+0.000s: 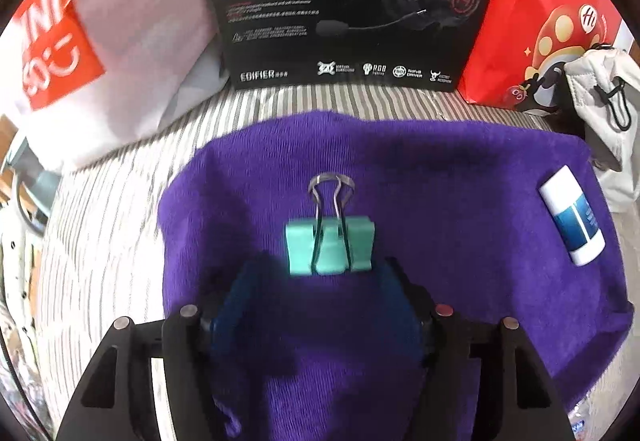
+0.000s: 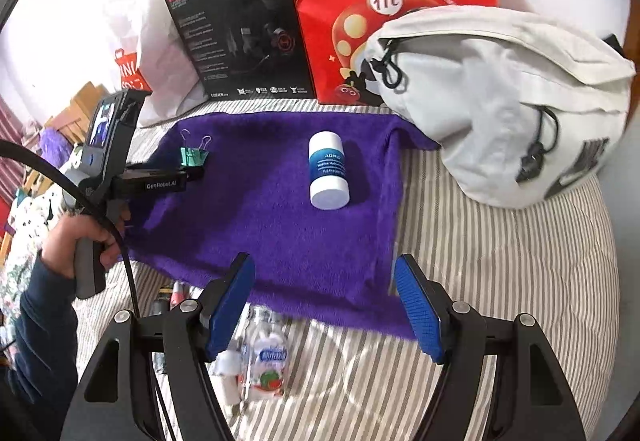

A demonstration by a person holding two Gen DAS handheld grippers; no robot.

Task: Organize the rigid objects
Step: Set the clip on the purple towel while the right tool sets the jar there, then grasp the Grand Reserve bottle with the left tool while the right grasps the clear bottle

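Covering the bed is a grey-and-white striped sheet (image 2: 480,301), and on it lies a fuzzy purple towel (image 2: 280,209). Behind the towel stand a black cardboard headphone box (image 2: 240,37), a bright red paper bag with a mushroom picture (image 2: 400,1) and a white plastic bag with an orange logo (image 1: 100,41). A soft white drawstring backpack (image 2: 500,101) slumps at the right end of the towel. Small bottles and bits (image 2: 260,357) lie on the sheet just under the right gripper (they are blurry, so I cannot tell what each one is).

A hand (image 2: 80,237) in a dark blue sleeve (image 2: 36,321) grips the grey handle of the left gripper (image 1: 320,273), which points along the towel. Its two blue pads (image 1: 232,301) are spread apart with nothing between them. The mint-green metal binder clip (image 1: 330,247) sits on the towel right at the tips, just ahead of them; I cannot tell if it touches them. Its silver wire loops point away from the tool.

The right gripper (image 2: 324,281) hangs above the near edge of the towel, tipped down a little. Its blue pads (image 2: 420,313) stand wide apart and hold nothing. Straight ahead of it, well apart, a white plastic bottle with a blue label (image 2: 328,171) lies on its side on the towel.
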